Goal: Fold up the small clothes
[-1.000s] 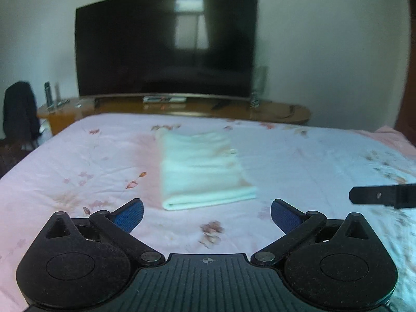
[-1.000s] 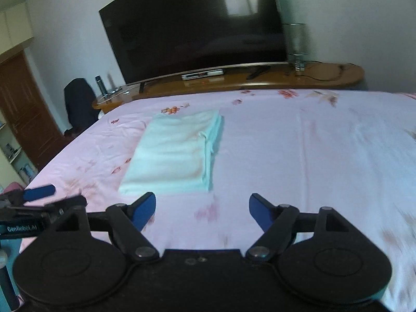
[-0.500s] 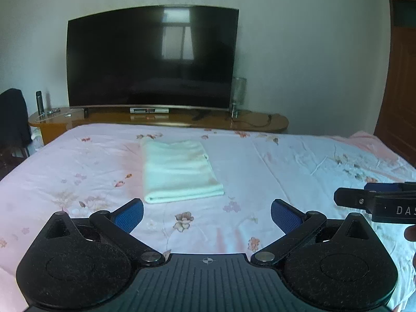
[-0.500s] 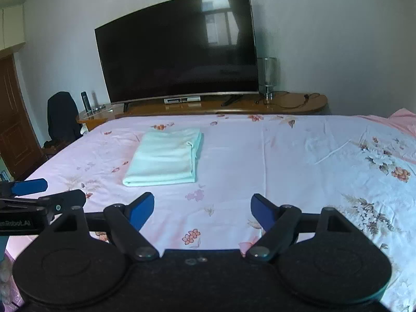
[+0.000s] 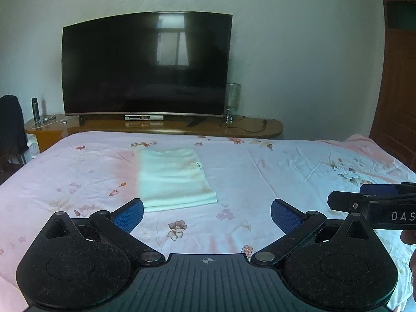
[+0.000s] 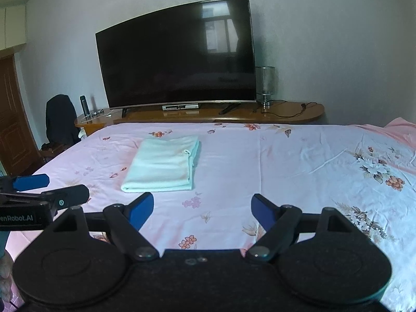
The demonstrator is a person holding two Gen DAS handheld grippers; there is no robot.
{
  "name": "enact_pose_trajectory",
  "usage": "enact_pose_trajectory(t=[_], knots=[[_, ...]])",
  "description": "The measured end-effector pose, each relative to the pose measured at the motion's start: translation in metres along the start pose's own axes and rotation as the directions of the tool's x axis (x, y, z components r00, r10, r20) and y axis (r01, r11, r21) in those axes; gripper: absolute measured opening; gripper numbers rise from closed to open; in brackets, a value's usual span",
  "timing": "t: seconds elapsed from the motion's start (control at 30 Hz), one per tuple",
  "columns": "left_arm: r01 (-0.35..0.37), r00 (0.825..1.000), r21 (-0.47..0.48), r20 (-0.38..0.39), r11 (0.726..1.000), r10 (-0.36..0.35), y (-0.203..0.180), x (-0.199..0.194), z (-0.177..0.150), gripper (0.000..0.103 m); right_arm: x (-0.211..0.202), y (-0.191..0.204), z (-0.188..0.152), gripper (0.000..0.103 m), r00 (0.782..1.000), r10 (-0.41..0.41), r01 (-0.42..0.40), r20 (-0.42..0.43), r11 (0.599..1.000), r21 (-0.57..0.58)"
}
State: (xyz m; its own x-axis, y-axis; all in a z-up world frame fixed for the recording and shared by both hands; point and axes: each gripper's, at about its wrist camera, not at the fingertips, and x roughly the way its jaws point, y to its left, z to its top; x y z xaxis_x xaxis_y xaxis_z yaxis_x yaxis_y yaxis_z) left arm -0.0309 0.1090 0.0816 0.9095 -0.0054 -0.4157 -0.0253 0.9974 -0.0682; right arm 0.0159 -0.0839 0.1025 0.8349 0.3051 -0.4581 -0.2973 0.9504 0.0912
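A pale green cloth (image 5: 173, 179) lies folded flat in a neat rectangle on the pink flowered bed (image 5: 286, 171); it also shows in the right wrist view (image 6: 162, 165). My left gripper (image 5: 206, 212) is open and empty, held above the bed short of the cloth's near edge. My right gripper (image 6: 201, 206) is open and empty, back from the cloth and to its right. Each gripper shows at the edge of the other's view: the right one (image 5: 374, 202) and the left one (image 6: 39, 192).
A large dark television (image 5: 145, 65) stands on a wooden console (image 5: 156, 126) beyond the bed's far edge, with a glass lamp (image 5: 232, 100) and a cable on it. A dark chair (image 6: 61, 121) stands at the left. A wooden door (image 5: 397, 78) is at the right.
Both grippers have pulled back and risen away from the folded cloth, which now looks smaller and farther off. Both stay open and empty. The cloth has not moved.
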Motion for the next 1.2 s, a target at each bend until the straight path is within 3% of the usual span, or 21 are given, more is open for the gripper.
enact_pose_trajectory(t=[1.2], knots=[[-0.006, 1.0, 0.012, 0.018, 1.0, 0.006, -0.0008, -0.0013, 0.0037, 0.103, -0.0041, -0.0001, 0.0002, 0.083, 1.0, -0.001, 0.001, 0.012, 1.0, -0.007]])
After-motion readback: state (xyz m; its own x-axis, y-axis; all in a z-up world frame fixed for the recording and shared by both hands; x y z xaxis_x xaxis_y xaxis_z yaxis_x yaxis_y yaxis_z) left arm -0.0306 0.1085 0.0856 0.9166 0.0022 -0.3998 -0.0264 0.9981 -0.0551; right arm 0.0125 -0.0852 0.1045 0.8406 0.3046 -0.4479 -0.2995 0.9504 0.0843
